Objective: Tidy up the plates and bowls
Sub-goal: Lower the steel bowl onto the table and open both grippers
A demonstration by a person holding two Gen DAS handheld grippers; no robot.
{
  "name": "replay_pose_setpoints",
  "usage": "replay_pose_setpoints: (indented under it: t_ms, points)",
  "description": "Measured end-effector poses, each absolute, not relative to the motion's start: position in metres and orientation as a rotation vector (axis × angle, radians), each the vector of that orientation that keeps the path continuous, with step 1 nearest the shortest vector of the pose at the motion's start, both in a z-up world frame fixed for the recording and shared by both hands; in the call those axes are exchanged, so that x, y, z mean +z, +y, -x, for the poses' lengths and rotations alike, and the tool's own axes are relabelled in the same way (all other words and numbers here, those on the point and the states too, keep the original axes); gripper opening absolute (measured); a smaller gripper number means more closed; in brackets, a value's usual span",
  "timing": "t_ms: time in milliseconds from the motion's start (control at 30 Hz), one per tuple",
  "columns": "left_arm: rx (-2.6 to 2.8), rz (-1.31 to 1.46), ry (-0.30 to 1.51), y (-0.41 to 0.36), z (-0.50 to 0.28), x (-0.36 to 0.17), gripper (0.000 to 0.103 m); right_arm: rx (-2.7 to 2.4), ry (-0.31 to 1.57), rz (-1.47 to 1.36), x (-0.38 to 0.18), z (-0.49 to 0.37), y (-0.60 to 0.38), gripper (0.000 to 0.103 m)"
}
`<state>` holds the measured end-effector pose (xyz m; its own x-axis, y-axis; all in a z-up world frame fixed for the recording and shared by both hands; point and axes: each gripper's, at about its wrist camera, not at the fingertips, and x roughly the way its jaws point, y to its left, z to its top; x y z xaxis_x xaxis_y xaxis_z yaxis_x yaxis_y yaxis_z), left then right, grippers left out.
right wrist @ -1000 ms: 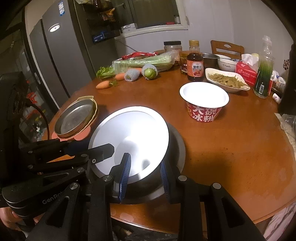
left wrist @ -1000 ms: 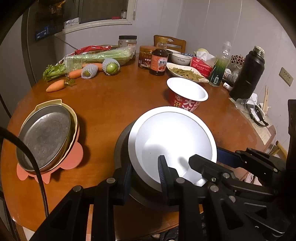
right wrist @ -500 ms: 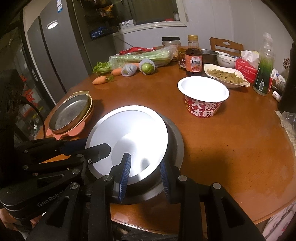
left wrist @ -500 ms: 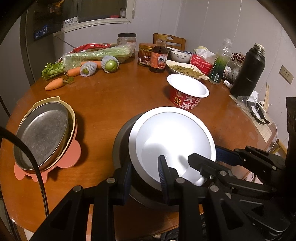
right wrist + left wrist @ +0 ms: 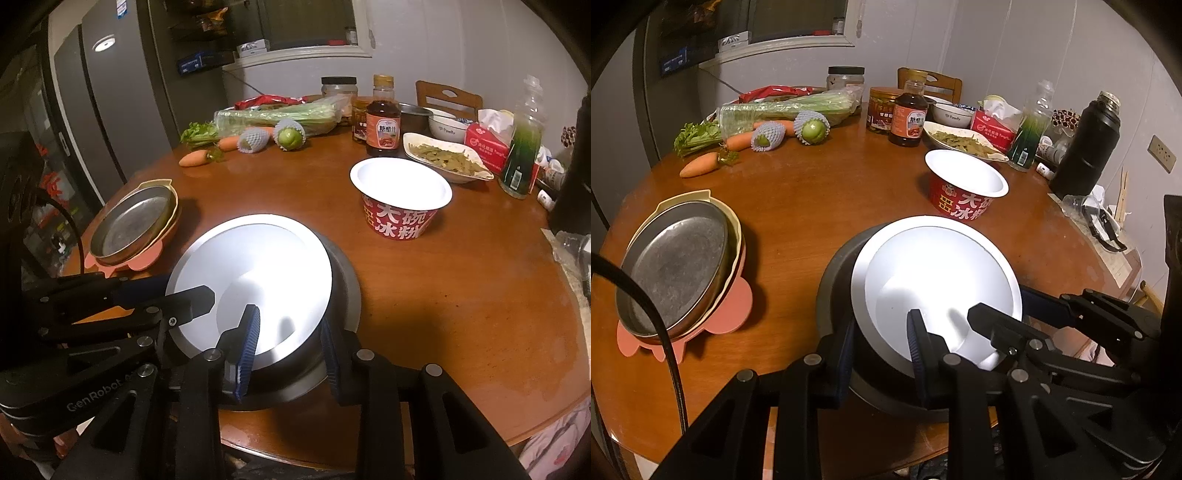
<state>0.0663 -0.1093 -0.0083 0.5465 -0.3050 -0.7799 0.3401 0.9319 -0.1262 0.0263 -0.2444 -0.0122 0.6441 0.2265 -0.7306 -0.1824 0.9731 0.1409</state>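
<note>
A white plate (image 5: 934, 280) sits nested in a dark grey bowl (image 5: 838, 273) near the table's front edge; both also show in the right wrist view, the plate (image 5: 255, 273) and the bowl (image 5: 347, 284). My left gripper (image 5: 881, 350) is shut on the stack's near left rim. My right gripper (image 5: 290, 341) is shut on its near right rim. A metal pan (image 5: 676, 266) rests in a cream dish on a pink mat (image 5: 731, 317) at the left. A red instant-noodle bowl (image 5: 964, 188) stands behind the stack.
Carrots (image 5: 700, 164), celery (image 5: 786, 109), netted fruit (image 5: 810, 127), jars, a sauce bottle (image 5: 908, 110), a dish of greens (image 5: 964, 142), a tissue box, a green bottle and a black flask (image 5: 1086, 147) crowd the far side of the round wooden table (image 5: 820, 192). A fridge stands at the left (image 5: 96, 103).
Both grippers keep their hold on the plate and bowl stack. The view has drawn back slightly toward me; the far objects sit a little higher in frame.
</note>
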Motion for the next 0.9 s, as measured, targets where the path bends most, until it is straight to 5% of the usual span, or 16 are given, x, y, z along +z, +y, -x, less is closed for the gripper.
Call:
replay_pose_setpoints:
  t_ms: [900]
  points:
    - [-0.388,0.004,0.880,-0.093,-0.063,-0.002,0.028,0.195,0.817,-0.013,-0.008,-0.026,-0.245,0.038]
